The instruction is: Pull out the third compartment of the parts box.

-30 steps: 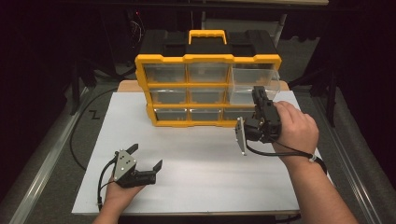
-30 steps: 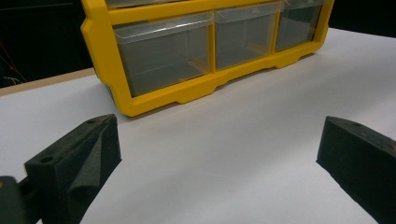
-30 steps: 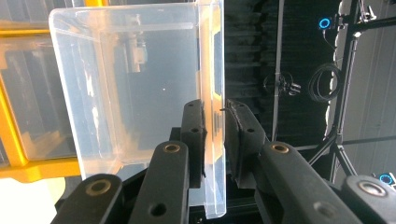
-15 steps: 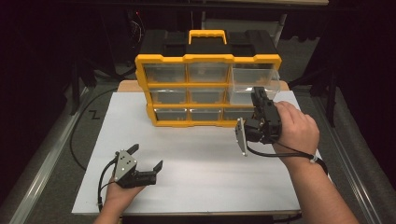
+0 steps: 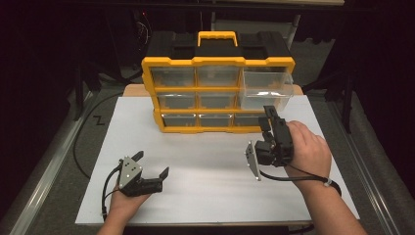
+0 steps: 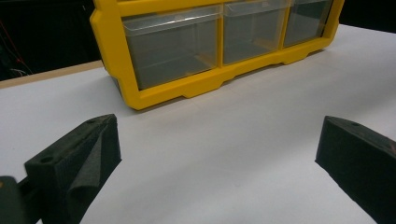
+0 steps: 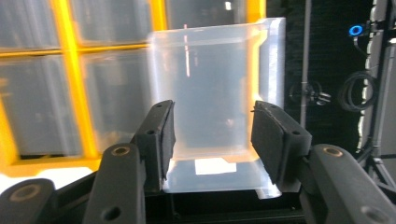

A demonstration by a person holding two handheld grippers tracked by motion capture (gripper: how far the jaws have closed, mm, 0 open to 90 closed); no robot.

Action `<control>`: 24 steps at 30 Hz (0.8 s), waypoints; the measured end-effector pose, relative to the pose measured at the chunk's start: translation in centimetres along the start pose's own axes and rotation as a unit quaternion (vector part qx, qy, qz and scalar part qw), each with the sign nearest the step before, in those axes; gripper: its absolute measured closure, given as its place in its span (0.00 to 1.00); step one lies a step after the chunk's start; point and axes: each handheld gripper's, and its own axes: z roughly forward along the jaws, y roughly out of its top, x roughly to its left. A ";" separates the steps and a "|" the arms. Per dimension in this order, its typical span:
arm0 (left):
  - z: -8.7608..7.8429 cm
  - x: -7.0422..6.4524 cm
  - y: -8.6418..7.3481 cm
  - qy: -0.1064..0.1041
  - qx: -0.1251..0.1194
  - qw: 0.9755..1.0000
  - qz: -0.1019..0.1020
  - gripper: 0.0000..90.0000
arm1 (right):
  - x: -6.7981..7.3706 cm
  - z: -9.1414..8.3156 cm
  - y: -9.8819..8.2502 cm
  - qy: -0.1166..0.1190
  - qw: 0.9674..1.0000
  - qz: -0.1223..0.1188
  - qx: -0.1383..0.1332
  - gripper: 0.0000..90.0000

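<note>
The right gripper (image 5: 268, 128) sits in front of the organizer's (image 5: 218, 95) right end in the high view, its jaws pointing up and away toward the drawer (image 5: 266, 90) that sticks out of the top row's right slot; the right hand (image 5: 306, 152) grips it from the near side, the wrist angled in from the lower right, and a cable loops beneath it. The drawer is clear plastic, its long axis running out of the cabinet toward the person, the front end hanging free over the table (image 5: 210, 166). The left gripper (image 5: 151, 169) lies low on the table near the front left edge, its jaws spread wide with nothing between them, pointing toward the organizer, the left hand (image 5: 125, 203) beneath it. In the left gripper view, the two pads stand far apart over bare white table, with the organizer's bottom row of drawers ahead. In the right gripper view, the jaws have just been opening and stand half apart; the drawer's (image 7: 215, 98) front face lies just beyond the pads, framed between them but not pressed by either.
</note>
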 end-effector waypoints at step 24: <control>-0.2 0.4 -0.1 0.005 0.004 1.000 -0.004 0.01 | 12.4 -0.6 -3.4 0.109 0.994 -0.012 0.029 0.46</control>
